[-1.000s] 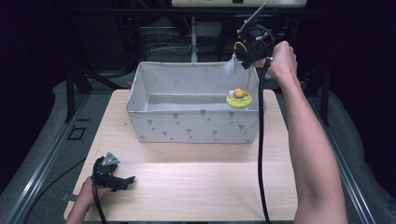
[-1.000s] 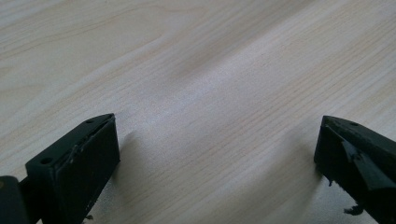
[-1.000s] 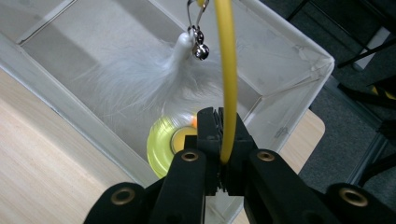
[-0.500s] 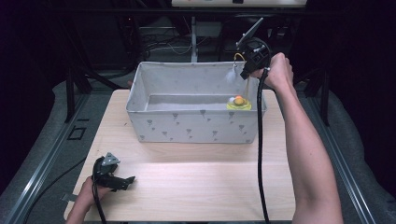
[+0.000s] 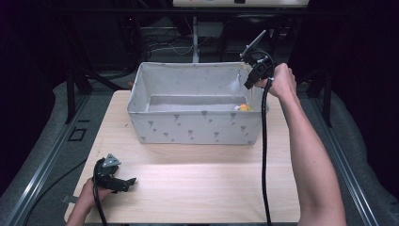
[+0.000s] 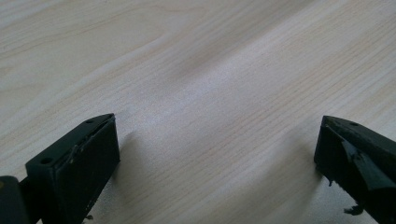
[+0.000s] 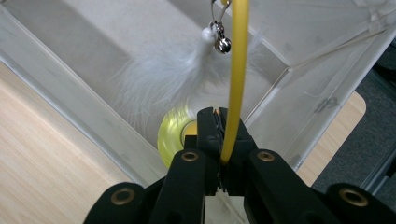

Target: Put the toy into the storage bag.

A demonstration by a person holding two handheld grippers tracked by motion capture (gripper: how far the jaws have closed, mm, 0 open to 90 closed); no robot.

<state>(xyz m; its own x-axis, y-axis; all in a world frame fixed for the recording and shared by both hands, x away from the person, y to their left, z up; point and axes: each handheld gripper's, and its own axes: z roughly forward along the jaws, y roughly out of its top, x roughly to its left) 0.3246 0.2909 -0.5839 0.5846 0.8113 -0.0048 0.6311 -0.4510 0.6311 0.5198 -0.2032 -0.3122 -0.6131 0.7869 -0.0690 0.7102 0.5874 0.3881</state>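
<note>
A cat toy with a thin yellow rod (image 7: 238, 70), a white feather (image 7: 163, 79), a small bell (image 7: 223, 44) and a round yellow base (image 7: 172, 133) hangs inside the grey fabric bin (image 5: 197, 128). My right gripper (image 7: 223, 122) is shut on the rod, above the bin's right end (image 5: 250, 81). In the high view the feather (image 5: 234, 85) dangles by the gripper, and the base (image 5: 243, 108) sits low at the bin's right inner corner. My left gripper (image 5: 128, 181) rests open on the wooden table, its jaws (image 6: 217, 158) wide apart with nothing between them.
The bin stands on the far half of the light wooden table (image 5: 202, 174). A black cable (image 5: 263, 155) trails from the right gripper down across the table's right side. Dark frame rails and cables lie beyond the table's edges.
My right hand has come down with the toy, and the yellow base has sunk lower inside the bin's right end. The left gripper has stayed put.
</note>
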